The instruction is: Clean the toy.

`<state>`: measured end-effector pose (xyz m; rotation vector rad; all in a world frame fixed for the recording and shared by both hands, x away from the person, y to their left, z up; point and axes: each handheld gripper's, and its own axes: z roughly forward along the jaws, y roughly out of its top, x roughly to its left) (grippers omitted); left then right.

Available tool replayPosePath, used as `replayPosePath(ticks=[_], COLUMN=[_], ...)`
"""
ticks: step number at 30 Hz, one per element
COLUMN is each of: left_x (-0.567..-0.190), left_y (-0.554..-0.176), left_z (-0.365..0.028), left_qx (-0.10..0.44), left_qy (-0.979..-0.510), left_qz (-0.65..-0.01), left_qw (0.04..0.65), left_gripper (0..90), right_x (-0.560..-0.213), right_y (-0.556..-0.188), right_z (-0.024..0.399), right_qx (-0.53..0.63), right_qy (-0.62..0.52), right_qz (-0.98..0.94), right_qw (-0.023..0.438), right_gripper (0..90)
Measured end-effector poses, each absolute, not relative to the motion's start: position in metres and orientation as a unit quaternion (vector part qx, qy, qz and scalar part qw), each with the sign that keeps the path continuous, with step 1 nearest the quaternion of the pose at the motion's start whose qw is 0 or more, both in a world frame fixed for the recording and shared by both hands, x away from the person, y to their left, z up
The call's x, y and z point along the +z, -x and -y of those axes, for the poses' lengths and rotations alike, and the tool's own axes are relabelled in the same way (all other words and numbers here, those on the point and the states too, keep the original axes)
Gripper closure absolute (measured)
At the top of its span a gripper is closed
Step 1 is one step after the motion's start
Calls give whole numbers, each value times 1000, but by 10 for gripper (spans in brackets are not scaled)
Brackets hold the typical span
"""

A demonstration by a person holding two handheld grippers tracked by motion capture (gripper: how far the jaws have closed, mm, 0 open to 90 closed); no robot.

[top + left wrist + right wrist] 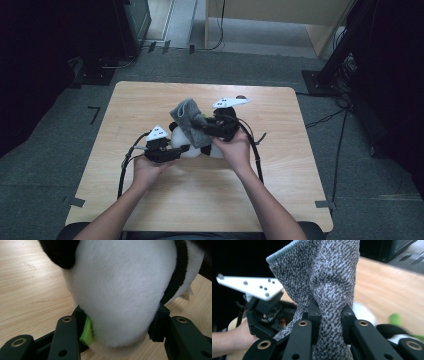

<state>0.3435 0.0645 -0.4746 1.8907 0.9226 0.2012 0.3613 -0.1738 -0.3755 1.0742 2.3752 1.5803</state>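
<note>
Nearest the lower edge of the high view, two forearms rise to mid-frame over the wooden table [150,210]. The left gripper [176,151], just left of centre, has its jaws clamped on the white body of a plush panda [192,147]; in the left gripper view the pads press into the white fur [120,290] on both sides, with a green tag [86,332] against the left jaw. The panda lies at the centre of the table in the high view, its long axis running roughly left to right across the frame; a black band [178,272] crosses the body at the upper right of the left gripper view, and a black patch sits at the upper left.

Just beyond, the right gripper [205,125] is closed tight on a grey speckled knit cloth [186,116]. In the right gripper view the fabric [324,285] is pinched to a narrow waist between the jaws and fans upward, its ribbed hem [279,253] at the upper left. In the high view the cloth's long axis runs from upper left to lower right, over the panda.
</note>
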Motion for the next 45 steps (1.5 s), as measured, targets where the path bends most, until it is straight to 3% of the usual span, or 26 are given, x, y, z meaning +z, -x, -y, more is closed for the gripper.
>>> replayPosePath(ticks=[6,17,45], left_x=[-476,-481,-481], left_y=[-345,-349,-351], left_z=[-65,-67,-68], left_qx=[77,68,63], left_qy=[-775,-783,-789], left_qz=[-388,-389,-379], left_qw=[493,481,479], left_gripper=[478,483,483], right_x=[-395,-408,-397], right_y=[-358,-362,-377], right_z=[155,159,266], right_qx=[516,461,471], right_qy=[-355,-351,-459], right_qz=[-780,-813,-749], right_qw=[2,59,74], right_gripper=[776,773,776])
